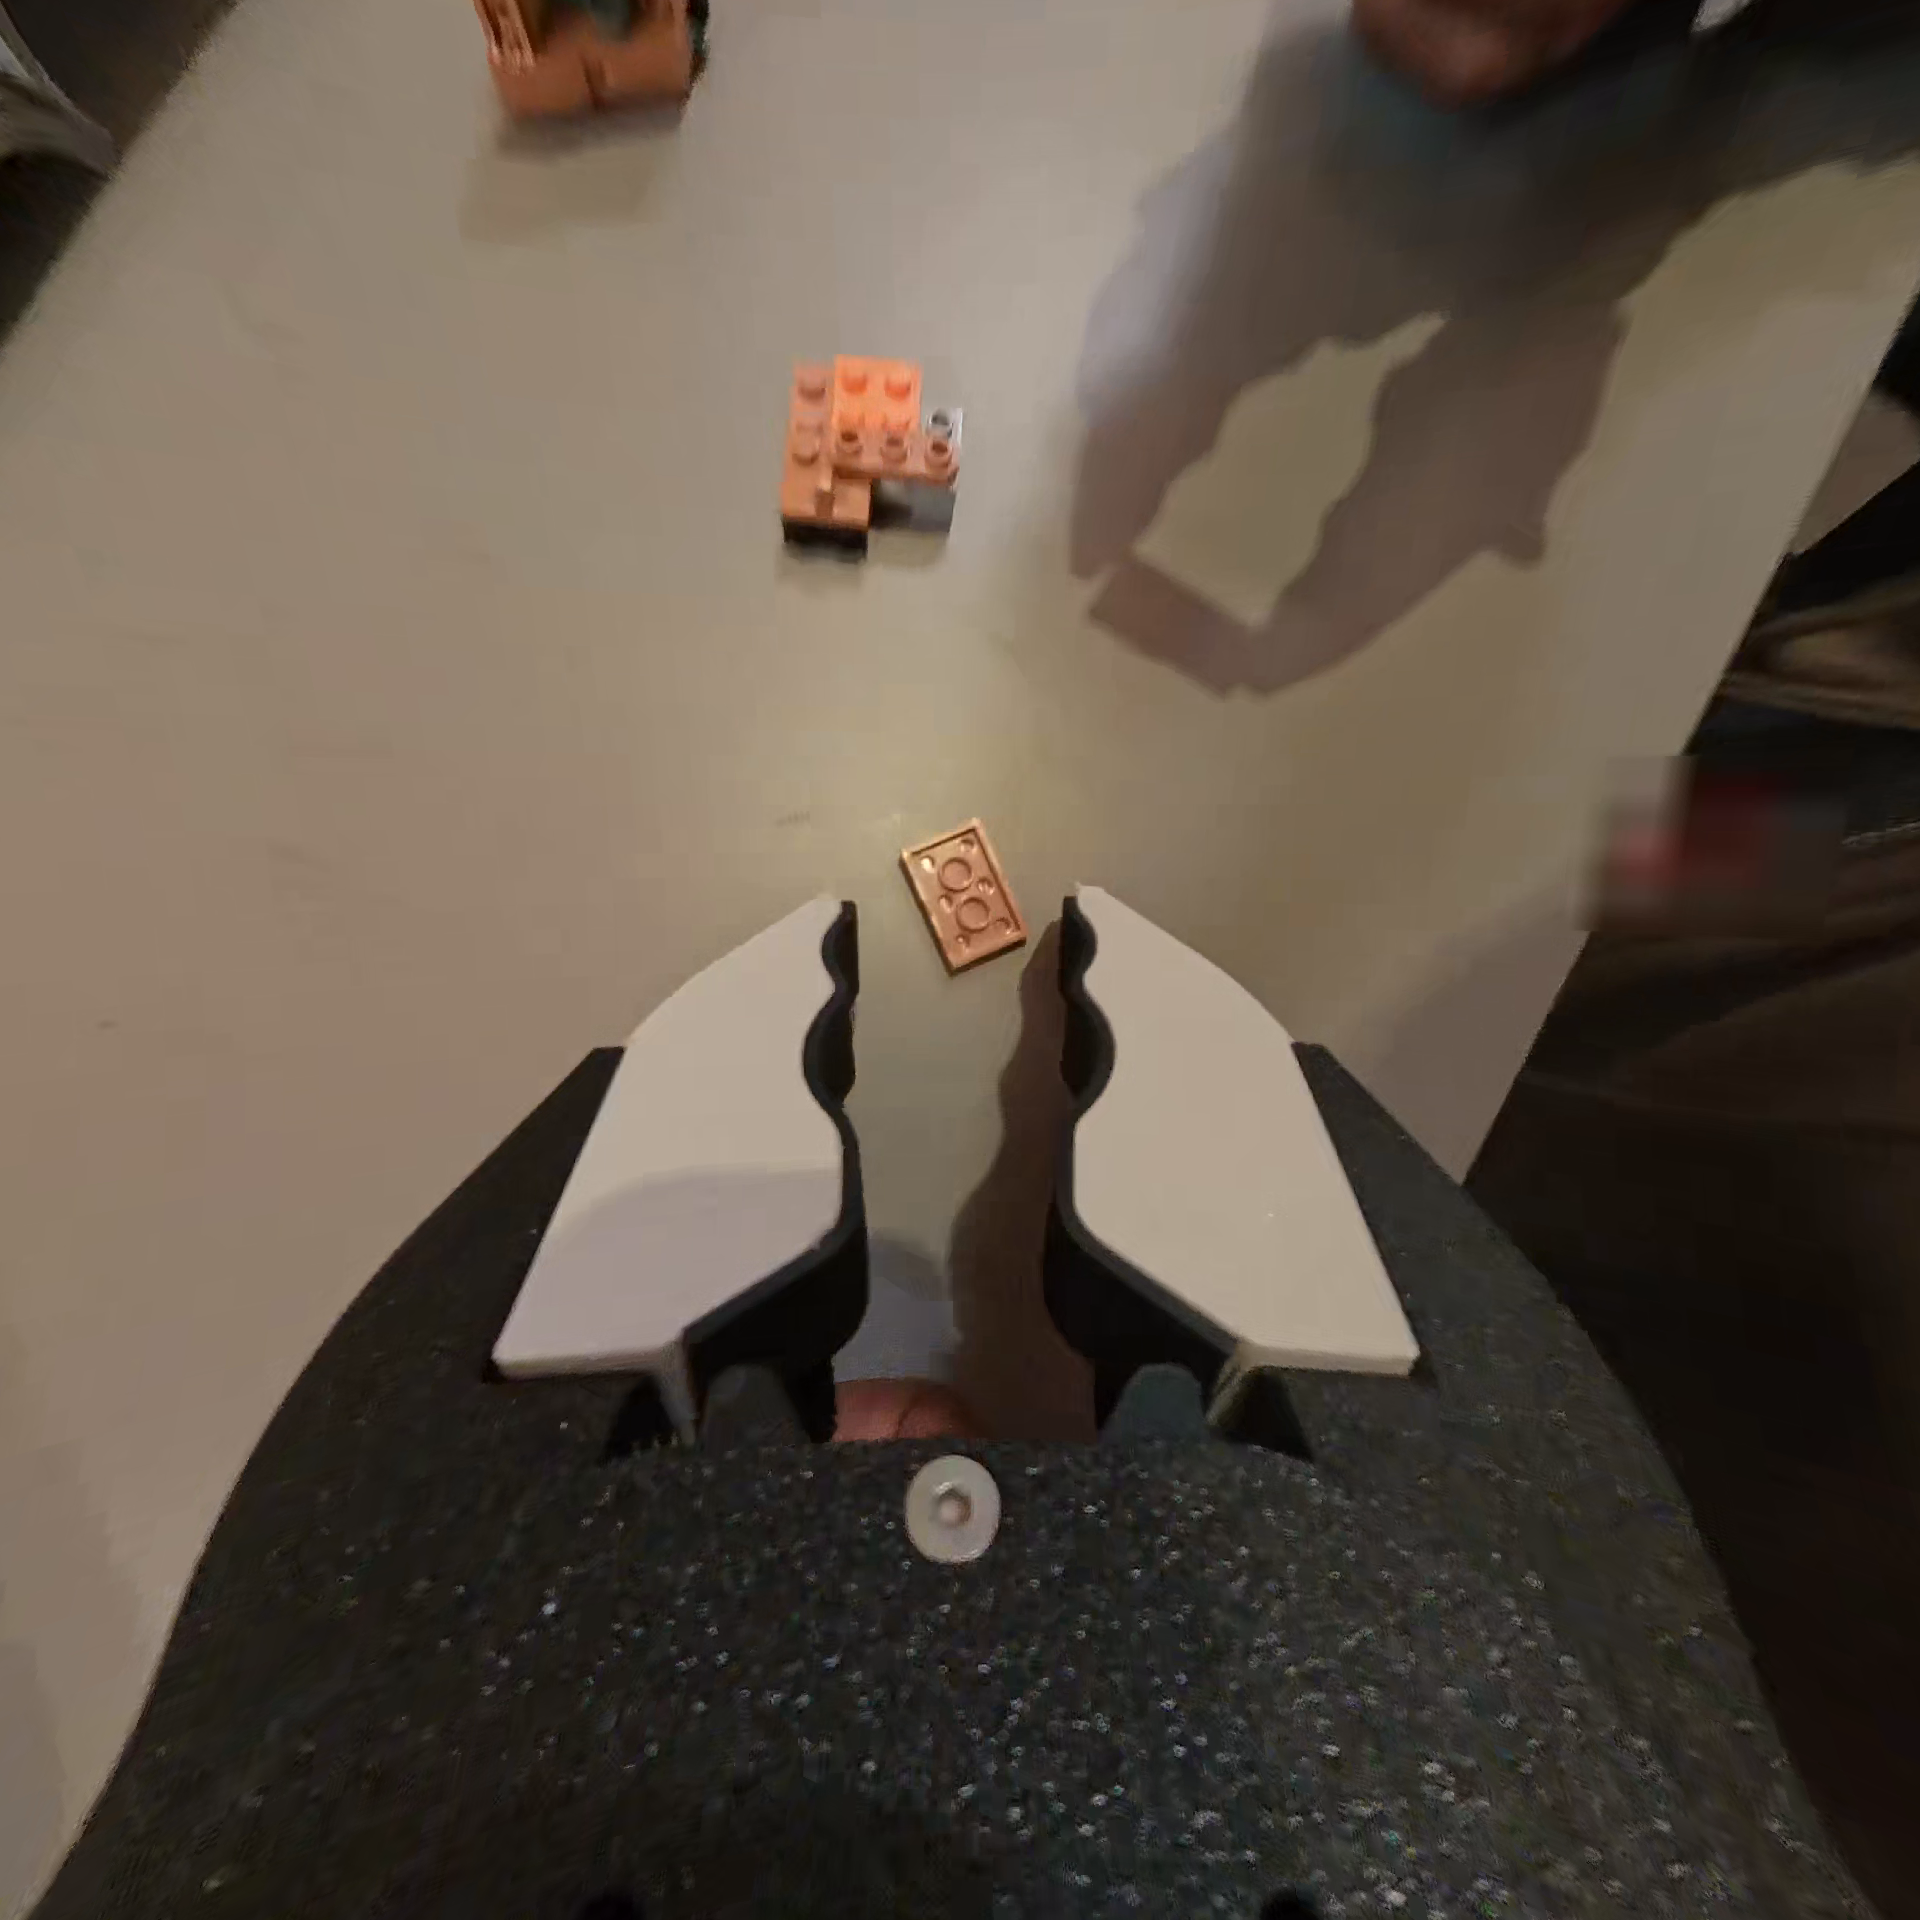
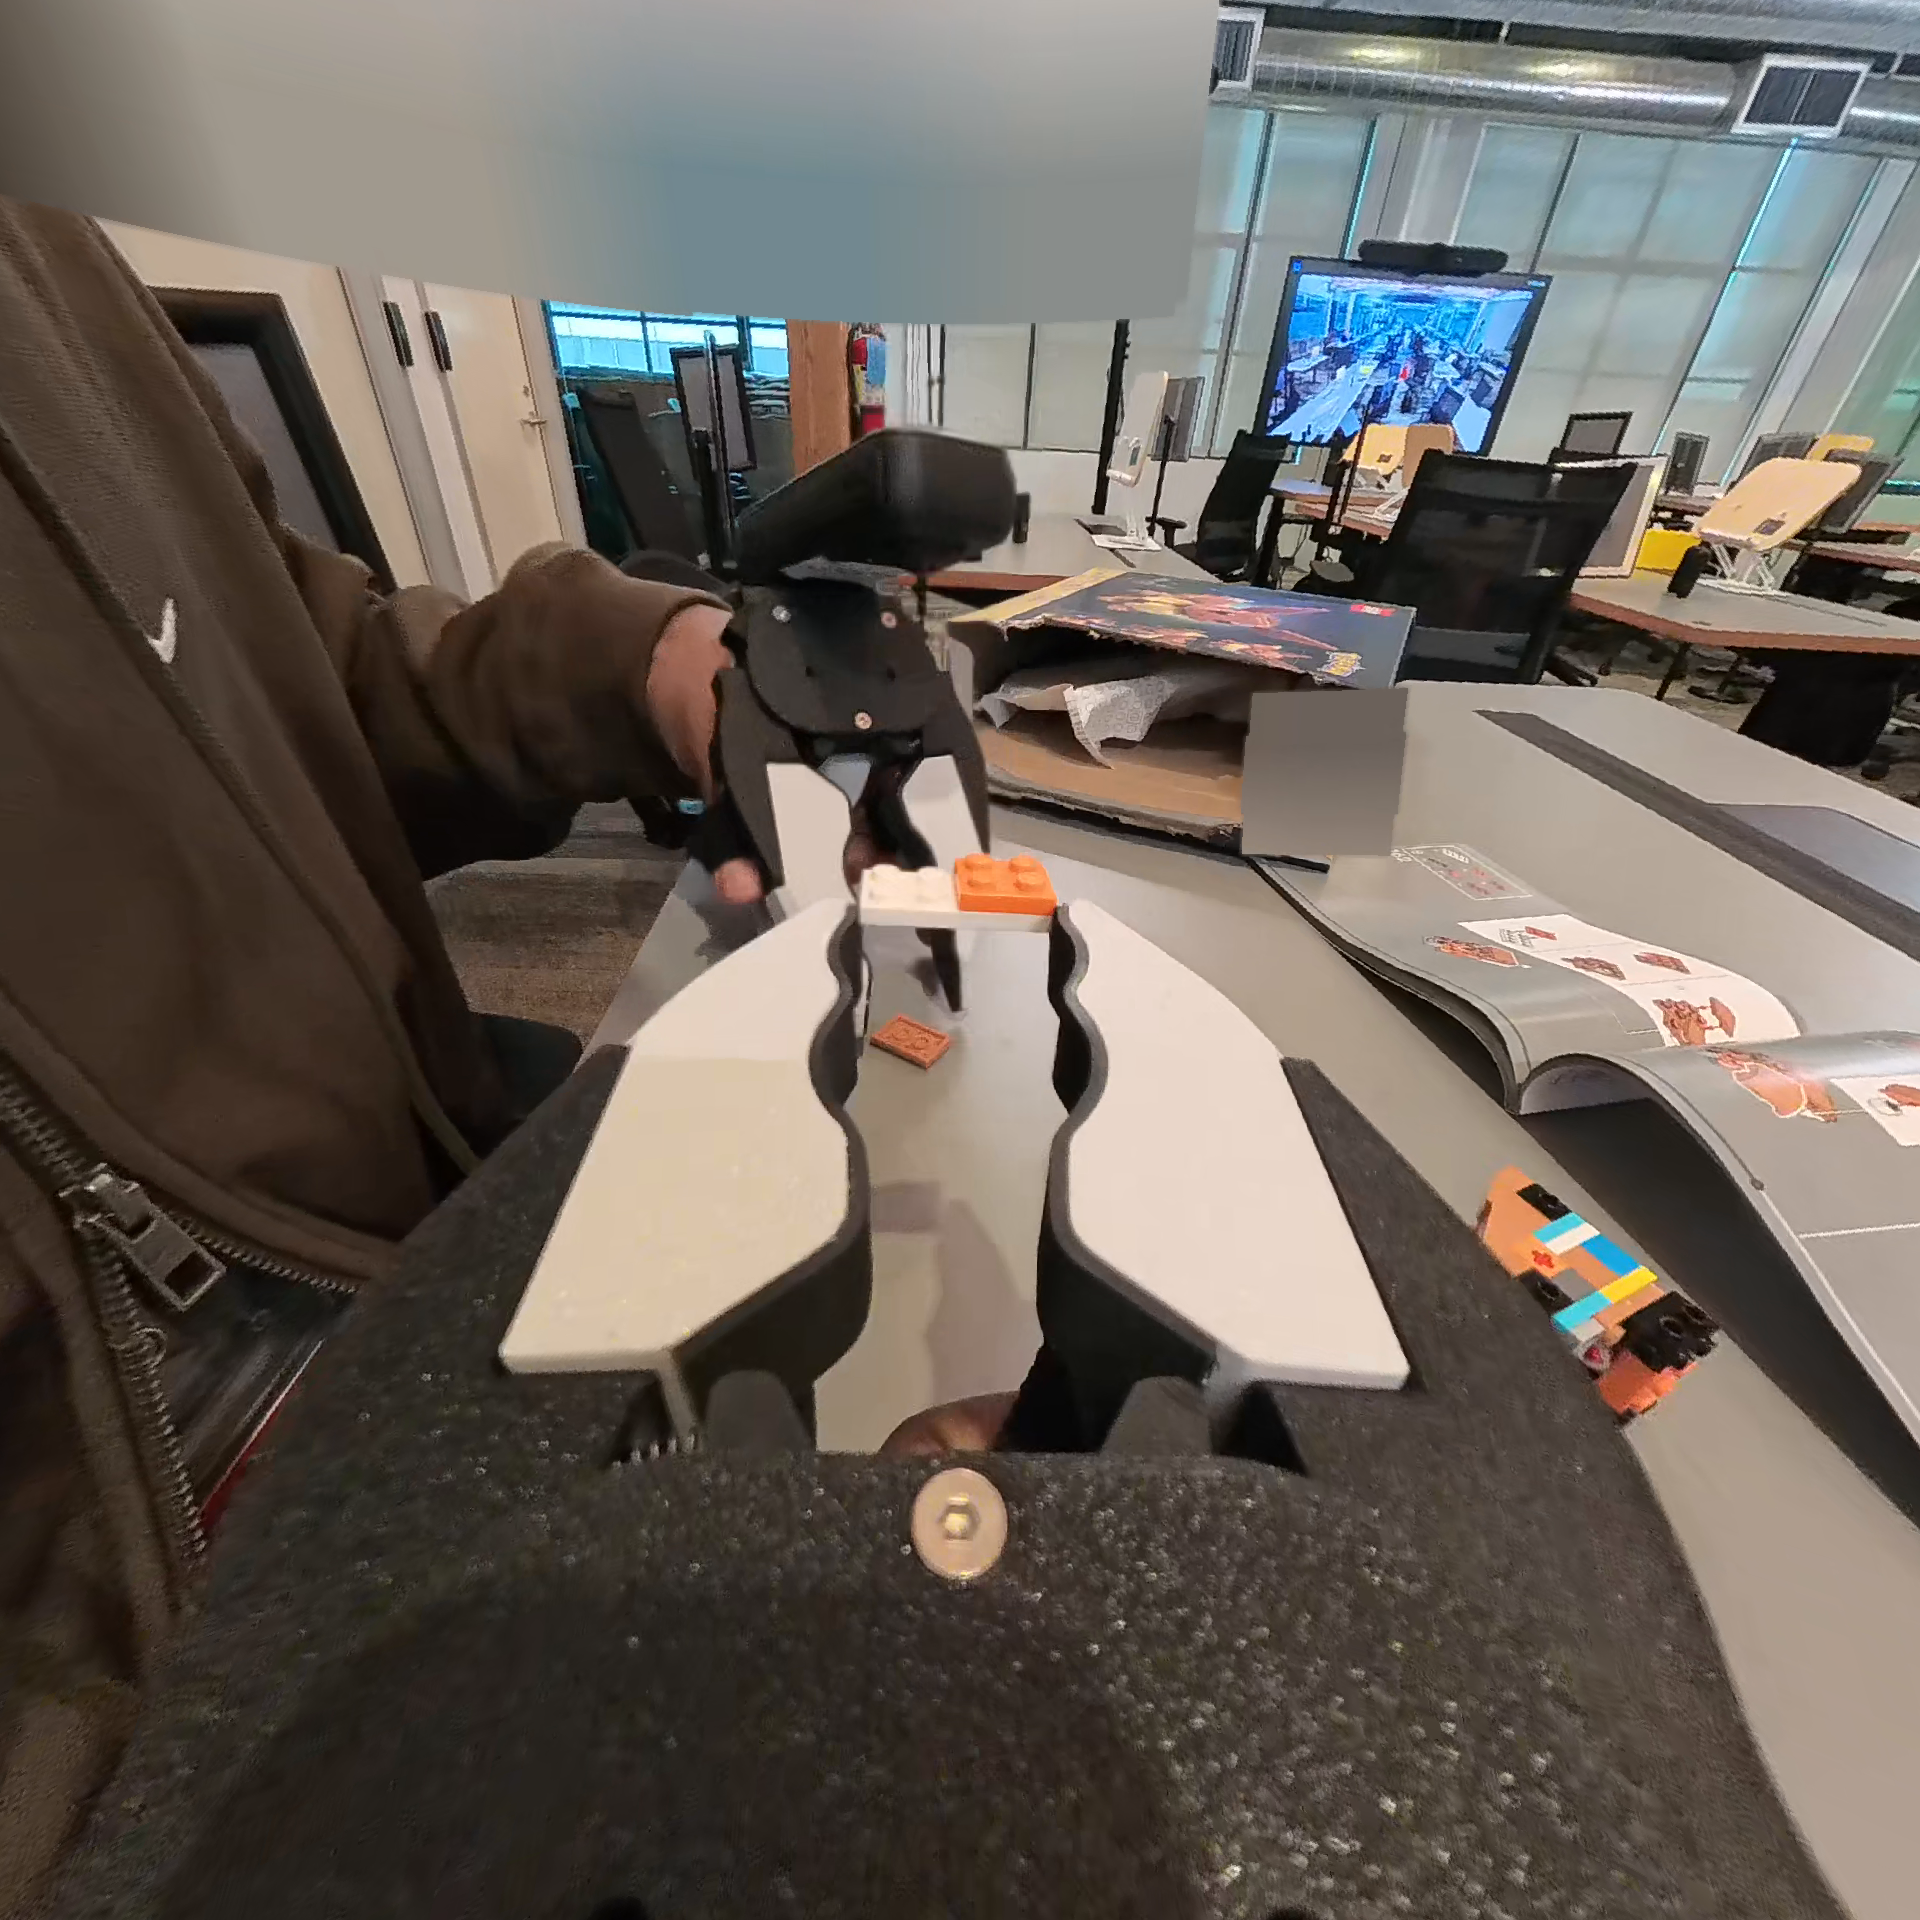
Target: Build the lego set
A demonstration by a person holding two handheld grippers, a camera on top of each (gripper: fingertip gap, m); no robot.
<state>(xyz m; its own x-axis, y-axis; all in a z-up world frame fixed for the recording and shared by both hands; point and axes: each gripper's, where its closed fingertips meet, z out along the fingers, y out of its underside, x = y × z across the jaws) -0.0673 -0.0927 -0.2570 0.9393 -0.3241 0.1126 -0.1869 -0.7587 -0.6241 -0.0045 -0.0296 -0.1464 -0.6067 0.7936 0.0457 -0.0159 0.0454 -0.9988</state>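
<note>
Two grippers, one loose plate between them: your left gripper (image 1: 959, 914) hangs over the table (image 1: 416, 831) with its jaws apart and nothing in them, and the small orange plate (image 1: 963, 896) lies studs-down on the table just ahead of its tips, a little toward the right finger. The plate's long axis runs slantwise to the gap between the fingers, not squarely across it, so by my reading you would turn the wrist slightly before closing on the short sides. Your left gripper is plainly the nearer one to it.

Your right gripper (image 2: 954, 920) is clamped on a white plate (image 2: 951, 907) held level above the table, spanning the gap from fingertip to fingertip, with an orange brick (image 2: 1005, 883) seated on its right end. Beyond it the left gripper (image 2: 914, 987) points down at the orange plate (image 2: 911, 1037).

Farther along the table stands a small orange build (image 1: 868, 447), well apart from the loose plate, and another model (image 1: 592, 52) sits at the far edge. A booklet (image 2: 1558, 987) lies open to your right.
</note>
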